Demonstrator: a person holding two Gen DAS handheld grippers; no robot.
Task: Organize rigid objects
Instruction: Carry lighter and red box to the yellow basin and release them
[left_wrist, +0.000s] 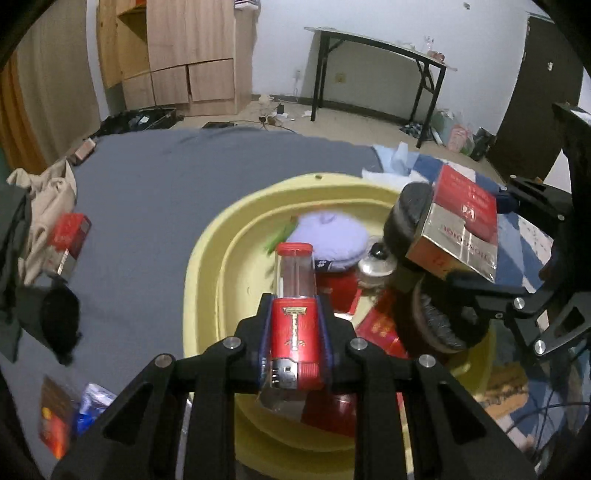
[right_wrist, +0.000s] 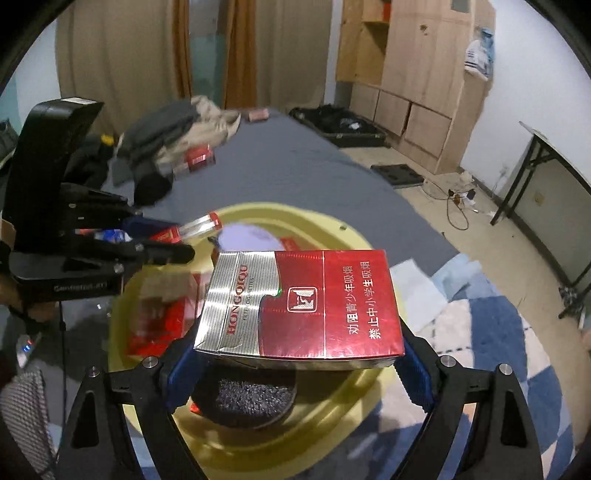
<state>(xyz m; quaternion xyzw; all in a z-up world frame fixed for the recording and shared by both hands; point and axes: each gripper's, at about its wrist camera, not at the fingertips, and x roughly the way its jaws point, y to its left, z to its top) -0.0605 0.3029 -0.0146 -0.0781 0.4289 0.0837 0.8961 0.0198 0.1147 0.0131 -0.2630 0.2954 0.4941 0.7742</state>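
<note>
Now, left fingers (left_wrist: 295, 325): we hold them clamped tight on a red lighter (left_wrist: 295, 295) above the yellow basin (left_wrist: 207, 258).
Right fingers (right_wrist: 295, 365): spread wide, gripping a red cigarette pack (right_wrist: 303, 306) over the basin.
Done: several red packs lie inside.
Left: one pack (left_wrist: 68, 240) by clothes (left_wrist: 48, 199) near the bed's far edge.

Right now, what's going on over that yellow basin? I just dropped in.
A person is sorting small items with two handheld grippers. The left gripper is shut on a red lighter, and the right gripper is clamped on a red and silver cigarette pack. Both are held above the yellow basin, which already holds red packs, a lilac lid and a dark round brush-like item. Another red pack lies out on the grey sheet.
</note>
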